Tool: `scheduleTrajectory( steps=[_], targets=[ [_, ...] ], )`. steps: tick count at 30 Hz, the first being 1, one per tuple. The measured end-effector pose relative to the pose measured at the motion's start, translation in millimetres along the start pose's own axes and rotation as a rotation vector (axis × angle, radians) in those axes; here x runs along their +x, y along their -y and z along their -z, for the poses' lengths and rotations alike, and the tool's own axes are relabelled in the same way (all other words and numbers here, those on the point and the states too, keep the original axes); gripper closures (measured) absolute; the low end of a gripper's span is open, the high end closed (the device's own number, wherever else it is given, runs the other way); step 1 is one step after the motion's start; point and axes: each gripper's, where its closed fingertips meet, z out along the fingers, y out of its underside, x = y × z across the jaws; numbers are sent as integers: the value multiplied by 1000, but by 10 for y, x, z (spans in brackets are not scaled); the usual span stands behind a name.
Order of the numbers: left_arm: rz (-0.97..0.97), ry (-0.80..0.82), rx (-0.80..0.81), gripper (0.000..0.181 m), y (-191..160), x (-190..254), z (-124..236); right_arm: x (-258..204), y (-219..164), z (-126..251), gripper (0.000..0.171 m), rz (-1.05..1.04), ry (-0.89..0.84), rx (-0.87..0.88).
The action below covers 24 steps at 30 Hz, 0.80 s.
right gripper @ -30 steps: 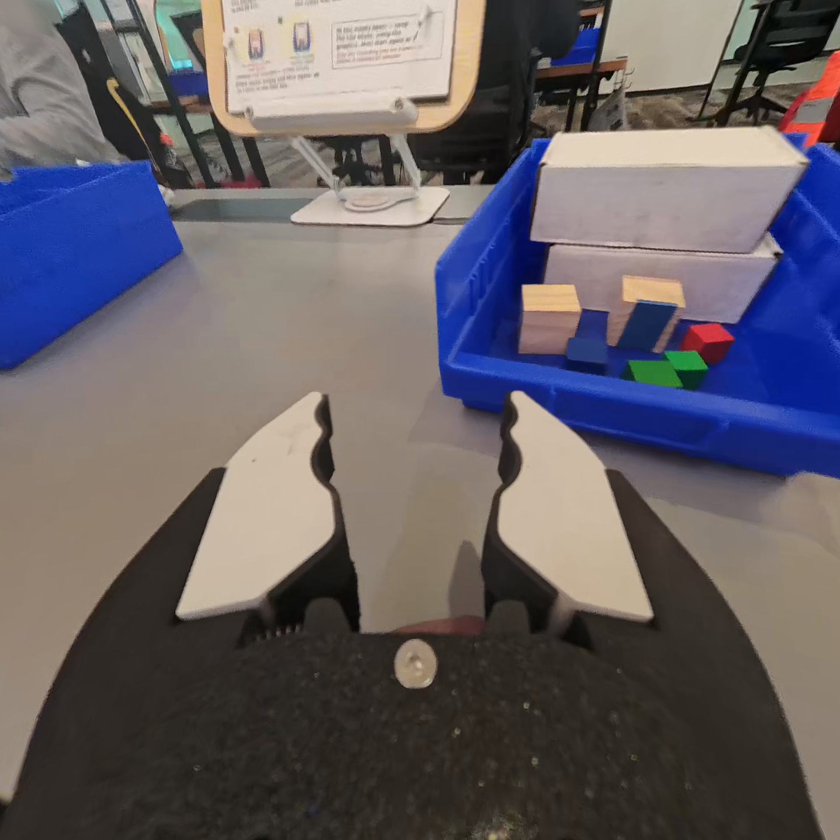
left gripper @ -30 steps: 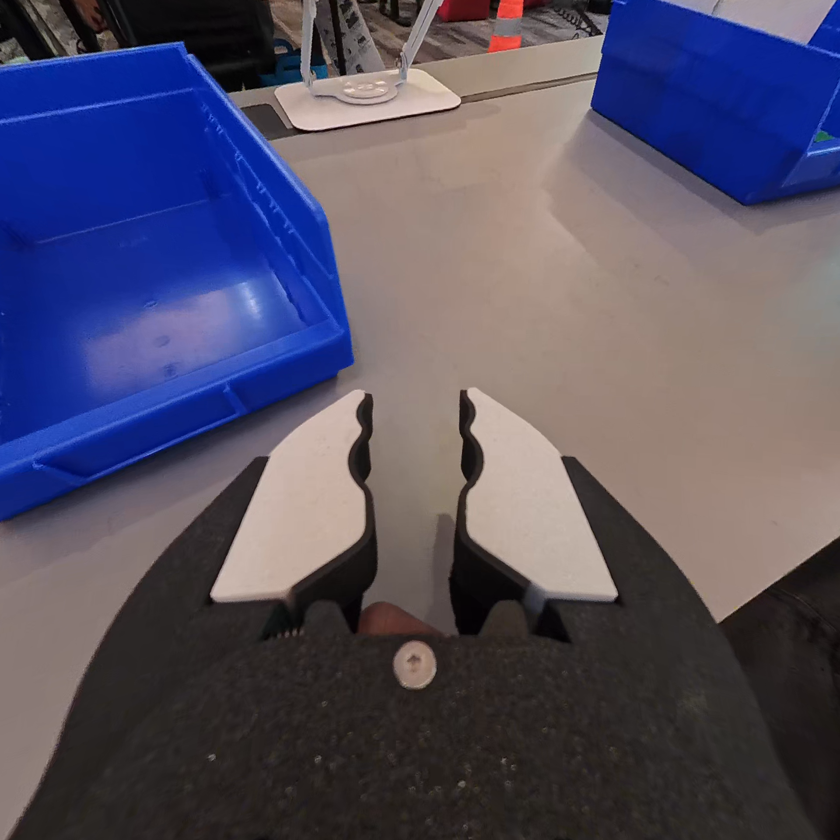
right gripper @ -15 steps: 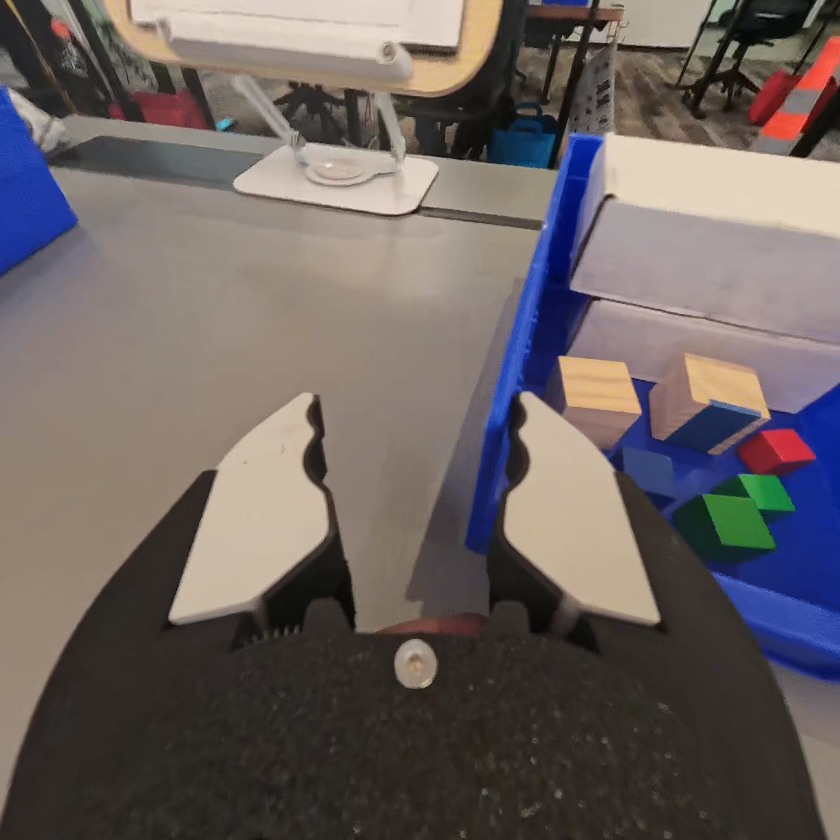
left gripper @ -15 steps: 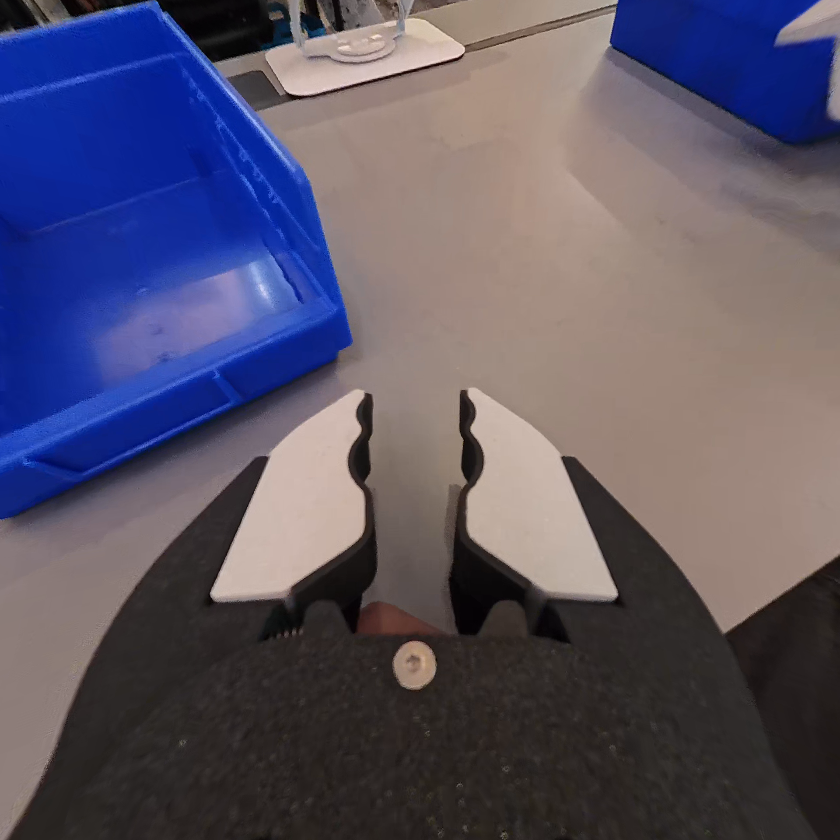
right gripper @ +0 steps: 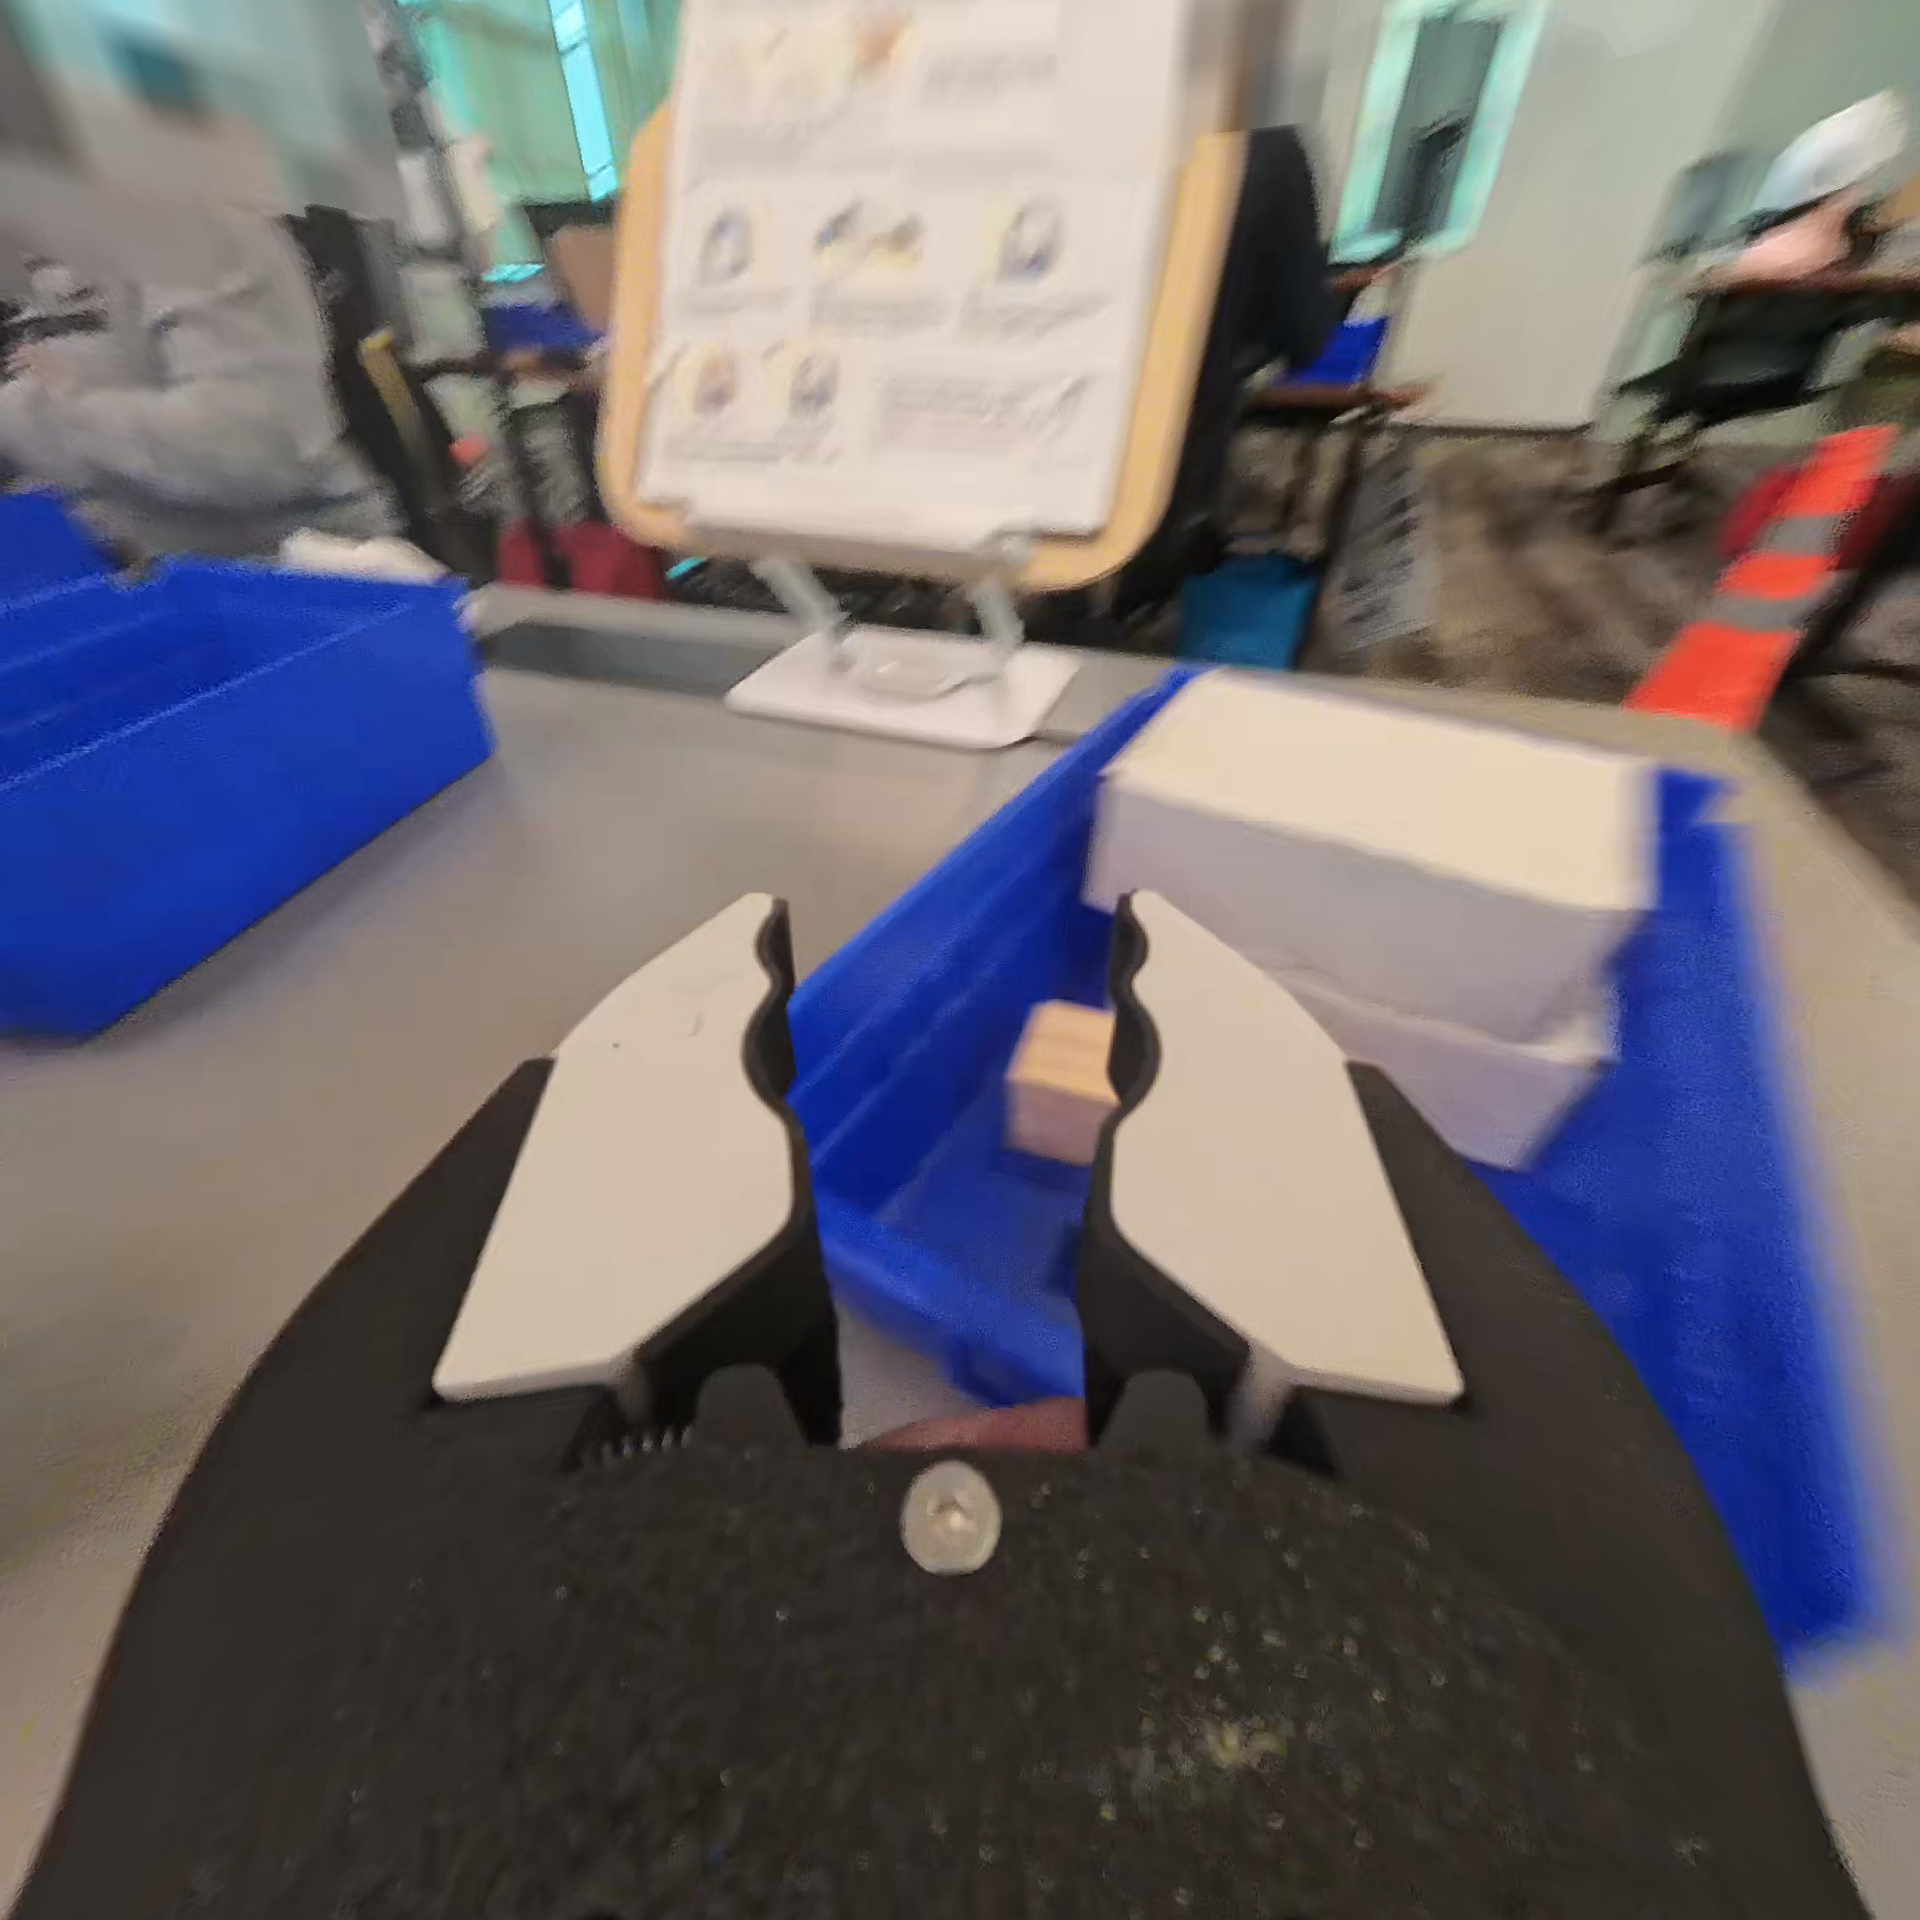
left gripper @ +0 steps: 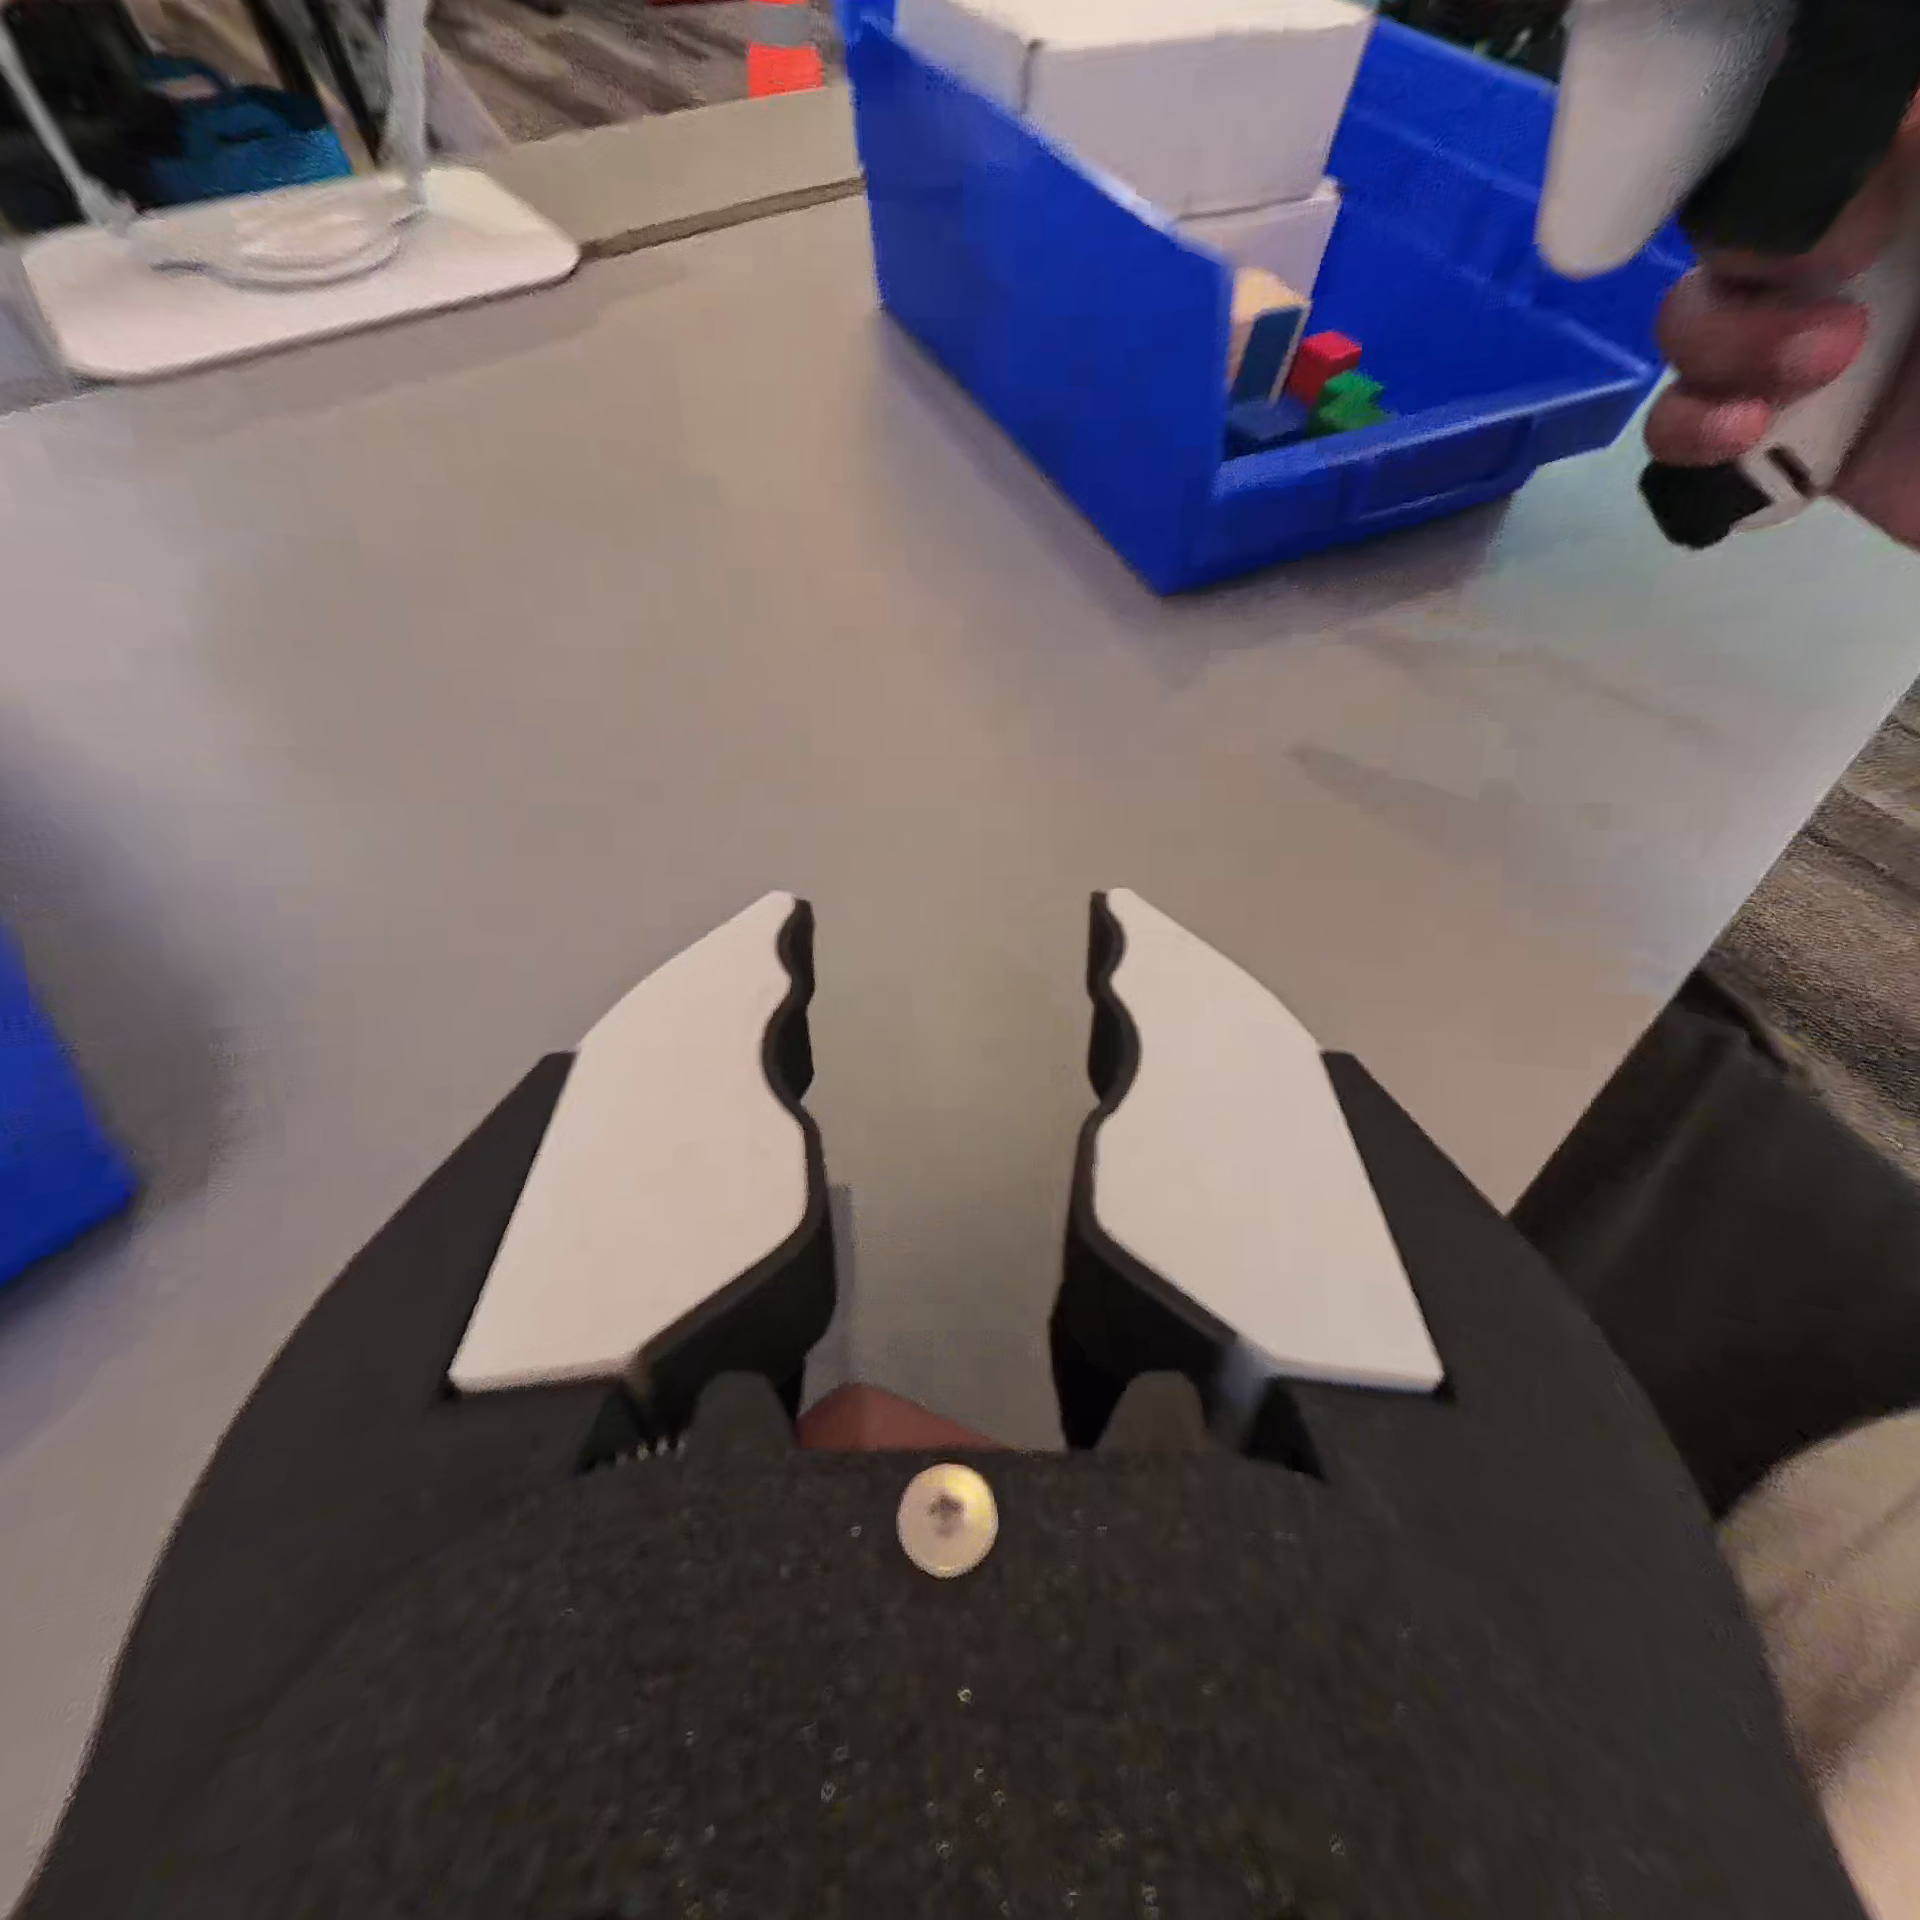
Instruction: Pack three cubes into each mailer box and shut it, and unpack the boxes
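Two white mailer boxes [right gripper: 1371, 842] lie stacked, lids shut, at the back of a blue bin [right gripper: 1704, 1247] on the right. A plain wooden cube [right gripper: 1055, 1081] stands in the bin in front of them. In the left wrist view the same bin [left gripper: 1039, 312] holds the boxes [left gripper: 1184, 94] and red [left gripper: 1322, 358], green [left gripper: 1351, 400] and blue [left gripper: 1262, 421] cubes. My right gripper [right gripper: 951, 914] is open and empty above the bin's near left corner. My left gripper [left gripper: 948, 914] is open and empty over bare table. The right gripper's body [left gripper: 1704, 125] shows top right there.
A second blue bin [right gripper: 208, 790] stands on the left of the grey table [left gripper: 623, 623]; its corner [left gripper: 42, 1143] shows in the left wrist view. A clipboard stand [right gripper: 904, 436] on a white base [left gripper: 281, 260] is at the table's far edge. The table's near edge [left gripper: 1766, 831] runs at the right.
My left gripper has swung right, from the left bin towards the right bin, and opened a little wider. My right gripper has moved up over the right bin's near corner.
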Motion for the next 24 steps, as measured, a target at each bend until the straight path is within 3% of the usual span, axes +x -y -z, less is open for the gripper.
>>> scheduleTrajectory(
  steps=[3,6,9,11,13,14,16,20,24],
  targets=[
    [-44,13,56,128,458,278,-366,746,154,281,114,-24,-248,24],
    [-21,16,51,128,816,496,-913,1304,-158,447,112,-74,-398,-58],
    [48,39,-38,127,897,560,-1530,1377,-602,446,112,-132,-353,-127],
    [74,44,-100,130,845,580,-1841,1460,-825,471,116,-163,-411,-198],
    [87,53,-163,143,749,576,-2028,1417,-936,407,134,-220,-373,-249],
    [126,24,-160,155,759,608,-2056,1384,-992,374,155,-221,-354,-275],
    [141,85,-166,169,771,513,-2051,1406,-989,368,166,-218,-391,-289],
    [-6,226,-121,177,782,317,-1822,1219,-886,264,168,-170,-388,-269],
    [26,329,-53,177,776,-138,-1320,668,-631,0,168,-120,-300,-196]
  ],
)
